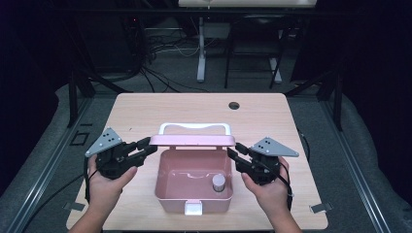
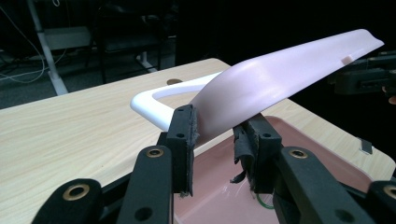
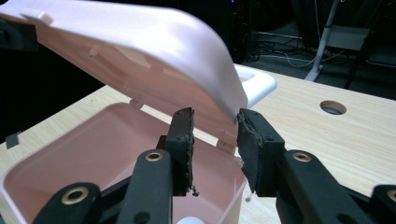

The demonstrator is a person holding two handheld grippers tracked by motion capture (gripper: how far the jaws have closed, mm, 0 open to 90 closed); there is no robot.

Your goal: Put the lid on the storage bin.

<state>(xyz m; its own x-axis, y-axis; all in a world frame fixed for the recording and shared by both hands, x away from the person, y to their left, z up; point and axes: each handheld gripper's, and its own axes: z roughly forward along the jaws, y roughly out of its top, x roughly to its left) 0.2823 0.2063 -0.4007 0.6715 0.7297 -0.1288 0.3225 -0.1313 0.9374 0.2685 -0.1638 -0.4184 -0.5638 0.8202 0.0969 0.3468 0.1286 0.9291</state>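
Note:
A pink box (image 1: 162, 187) stands open on the wooden table, its lid (image 1: 192, 140) tilted up at the back with a white handle (image 1: 194, 126) behind it. Inside, at the right, sits a small grey-capped cylinder (image 1: 218, 182). My left gripper (image 1: 148, 148) is at the lid's left corner and my right gripper (image 1: 232, 150) at its right corner. In the left gripper view the lid (image 2: 280, 70) passes between my jaws (image 2: 215, 128). The right gripper view has the lid's corner (image 3: 140, 42) between the jaws (image 3: 212, 126), with a gap beside one pad. Both grippers stand open.
A white latch (image 1: 193, 208) sticks out of the box's near wall. A round cable hole (image 1: 234, 105) lies in the table (image 1: 145, 111) at the far middle. Beyond the far edge are dark floor, cables and stand legs.

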